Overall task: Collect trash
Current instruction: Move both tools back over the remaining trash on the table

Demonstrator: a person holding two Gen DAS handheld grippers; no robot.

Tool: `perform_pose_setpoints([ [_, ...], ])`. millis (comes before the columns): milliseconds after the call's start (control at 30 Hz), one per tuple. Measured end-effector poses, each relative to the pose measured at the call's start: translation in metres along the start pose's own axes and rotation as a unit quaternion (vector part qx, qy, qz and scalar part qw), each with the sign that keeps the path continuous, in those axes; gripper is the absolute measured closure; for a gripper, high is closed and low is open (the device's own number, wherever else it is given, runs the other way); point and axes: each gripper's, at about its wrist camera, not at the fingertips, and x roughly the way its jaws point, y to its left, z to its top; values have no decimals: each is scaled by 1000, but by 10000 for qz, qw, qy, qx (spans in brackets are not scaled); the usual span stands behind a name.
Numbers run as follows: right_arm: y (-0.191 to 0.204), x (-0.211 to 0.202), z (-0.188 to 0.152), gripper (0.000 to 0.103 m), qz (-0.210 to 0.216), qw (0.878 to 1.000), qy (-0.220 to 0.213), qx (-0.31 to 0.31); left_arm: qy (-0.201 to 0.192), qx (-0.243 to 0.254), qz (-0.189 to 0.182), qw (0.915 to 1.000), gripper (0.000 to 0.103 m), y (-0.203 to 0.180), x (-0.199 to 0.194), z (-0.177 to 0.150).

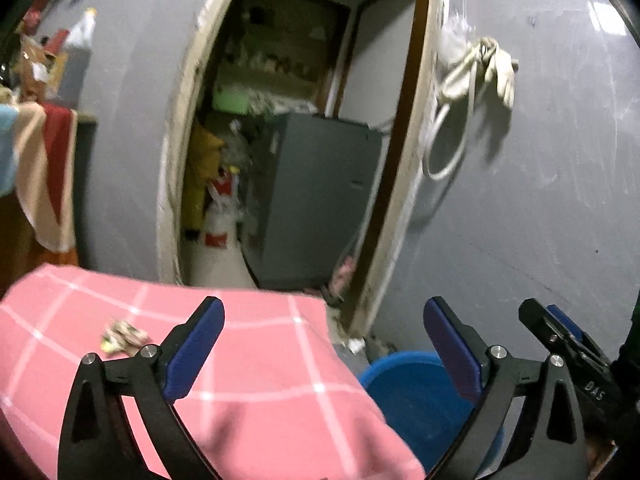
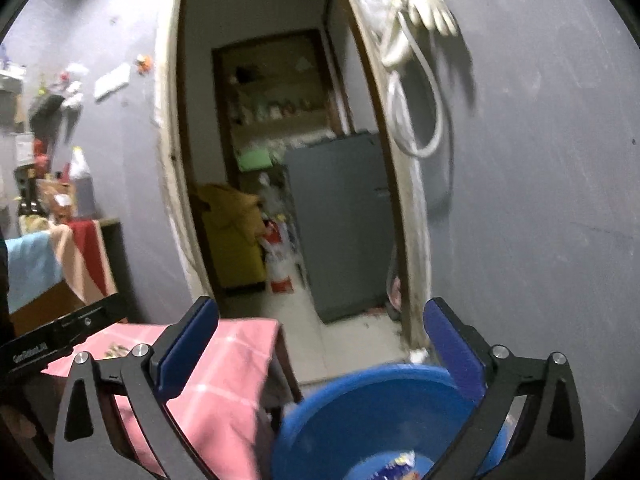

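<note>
A crumpled wrapper (image 1: 122, 336) lies on the pink checked tablecloth (image 1: 260, 400), left of my left gripper (image 1: 324, 340), which stands open and empty above the cloth's right corner. On the floor to the right of the table sits a blue bucket (image 1: 412, 396). My right gripper (image 2: 320, 340) hangs open and empty over the blue bucket (image 2: 372, 412), and a printed wrapper (image 2: 396, 464) lies in the bucket's bottom. The wrapper on the cloth (image 2: 116, 348) also shows far left in the right wrist view. Neither gripper touches any trash.
Ahead is an open doorway (image 2: 256, 160) to a room with a grey cabinet (image 2: 340, 224) and a yellow bag (image 2: 232, 224). White gloves and a hose (image 2: 420, 20) hang on the grey wall. A cluttered shelf with draped cloths (image 1: 44, 168) stands at the left.
</note>
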Motion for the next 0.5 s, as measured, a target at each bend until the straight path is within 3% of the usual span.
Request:
perform_pose_setpoints([
  [300, 42, -12, 3, 0, 514, 9956, -686, -374, -568, 218, 415, 9973, 4, 27, -39, 3],
  [500, 66, -15, 2, 0, 730, 9927, -800, -531, -749, 392, 678, 9941, 4, 46, -55, 3],
])
